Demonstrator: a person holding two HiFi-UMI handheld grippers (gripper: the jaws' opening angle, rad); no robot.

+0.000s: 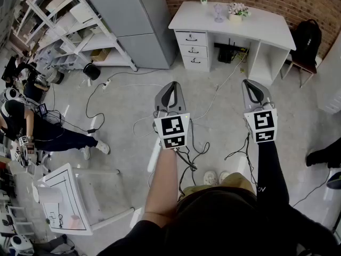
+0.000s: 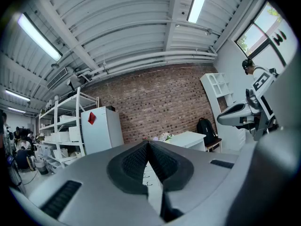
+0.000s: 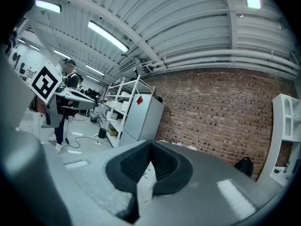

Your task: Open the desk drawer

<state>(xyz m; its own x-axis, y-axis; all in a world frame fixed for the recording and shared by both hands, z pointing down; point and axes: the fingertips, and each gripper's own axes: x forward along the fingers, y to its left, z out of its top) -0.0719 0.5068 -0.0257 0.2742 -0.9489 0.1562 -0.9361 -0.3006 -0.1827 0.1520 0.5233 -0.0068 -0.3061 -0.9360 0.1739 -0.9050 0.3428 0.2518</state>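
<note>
The white desk (image 1: 234,23) stands against the brick wall at the far side of the floor. Its stack of three drawers (image 1: 192,49) is on its left, all pushed in. My left gripper (image 1: 170,85) and right gripper (image 1: 250,83) are held side by side in the air, well short of the desk and pointing toward it. Both are shut with nothing between the jaws. In the left gripper view the jaws (image 2: 148,143) meet at the tips, with the desk (image 2: 188,138) behind them. The right gripper (image 3: 150,144) jaws also touch at the tips; drawer fronts (image 3: 146,172) show through the slit below.
A grey cabinet (image 1: 133,15) and white shelving (image 1: 69,31) stand left of the desk. Cables (image 1: 189,153) trail over the floor between me and the desk. A person (image 1: 32,127) and a white chair (image 1: 66,199) are at the left. A black backpack (image 1: 308,36) sits right of the desk.
</note>
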